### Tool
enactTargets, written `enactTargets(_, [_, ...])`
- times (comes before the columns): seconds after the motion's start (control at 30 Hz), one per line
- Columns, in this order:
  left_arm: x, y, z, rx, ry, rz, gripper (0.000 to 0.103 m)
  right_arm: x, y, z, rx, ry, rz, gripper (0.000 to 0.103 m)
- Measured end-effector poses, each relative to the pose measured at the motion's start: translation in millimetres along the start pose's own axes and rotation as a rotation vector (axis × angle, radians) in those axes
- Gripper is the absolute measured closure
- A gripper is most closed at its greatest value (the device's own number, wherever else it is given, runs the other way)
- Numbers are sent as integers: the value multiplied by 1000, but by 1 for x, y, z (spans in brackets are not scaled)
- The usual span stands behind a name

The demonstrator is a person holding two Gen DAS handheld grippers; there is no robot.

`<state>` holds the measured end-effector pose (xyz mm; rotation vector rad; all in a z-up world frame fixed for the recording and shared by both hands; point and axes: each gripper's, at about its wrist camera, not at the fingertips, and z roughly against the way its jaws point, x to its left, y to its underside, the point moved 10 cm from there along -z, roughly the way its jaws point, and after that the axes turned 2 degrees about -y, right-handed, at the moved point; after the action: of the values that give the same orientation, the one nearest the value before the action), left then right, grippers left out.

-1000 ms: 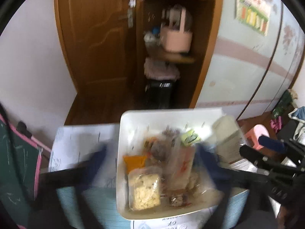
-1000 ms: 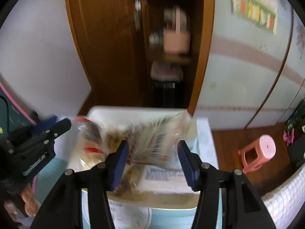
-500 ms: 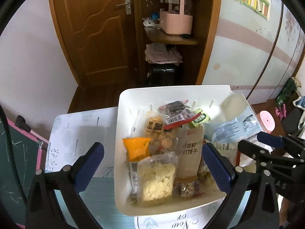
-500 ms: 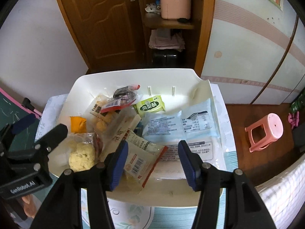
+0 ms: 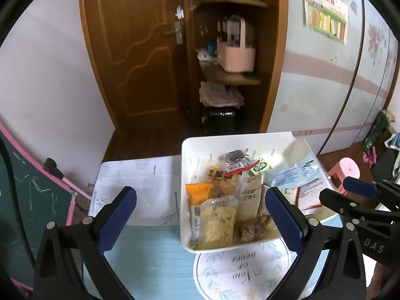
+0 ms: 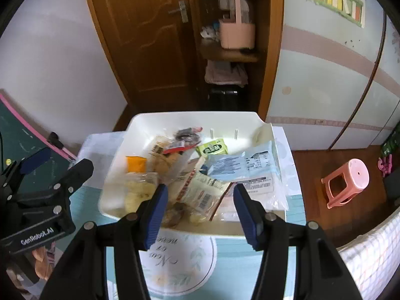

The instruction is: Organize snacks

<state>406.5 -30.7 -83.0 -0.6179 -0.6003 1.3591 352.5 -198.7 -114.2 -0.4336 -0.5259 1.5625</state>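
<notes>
In the white bin (image 5: 186, 150), overlapping snack packets (image 5: 220, 221), lower ones hidden, labels blurred

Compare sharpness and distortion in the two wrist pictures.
Left wrist: snacks in the white bin are crisp; the door bows from fisheye.
Right wrist: snack packets are slightly smeared, the pink basket soft; dark corners in both.

Clear tabletop left of my white plastic snack bin (image 5: 186, 165): pale patterned cloth (image 5: 140, 187), unobstructed. Bin interior crowded with packets; bare floor only at its far wall. My right gripper (image 5: 350, 195) flanks its right side.
</notes>
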Motion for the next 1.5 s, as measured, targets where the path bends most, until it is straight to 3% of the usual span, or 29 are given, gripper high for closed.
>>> enactTargets(0.23, [14,15,79,-61,42,46,1,26,23,66,-67,-37,28,48])
enactTargets(0.47, [14,59,156,-86,100,37,1,44,67,126,-130,-32,51,41])
enactTargets(0.7, [20,112,207,-107,64,45,1,53,122,161,-142,-76,16,38])
enactTargets(0.87, [19,154,217,-76,49,43,1,55,162,171,-154,-50,2,37])
enactTargets(1.07, [11,198,209,22,59,83,1,47,193,170,-144,-8,-62,37])
enactTargets(1.3, [5,218,198,69,4,69,1,38,197,177,-154,-32,-140,37])
enactTargets(1.5, [16,211,195,58,-29,101,1,48,204,174,-171,40,-67,37])
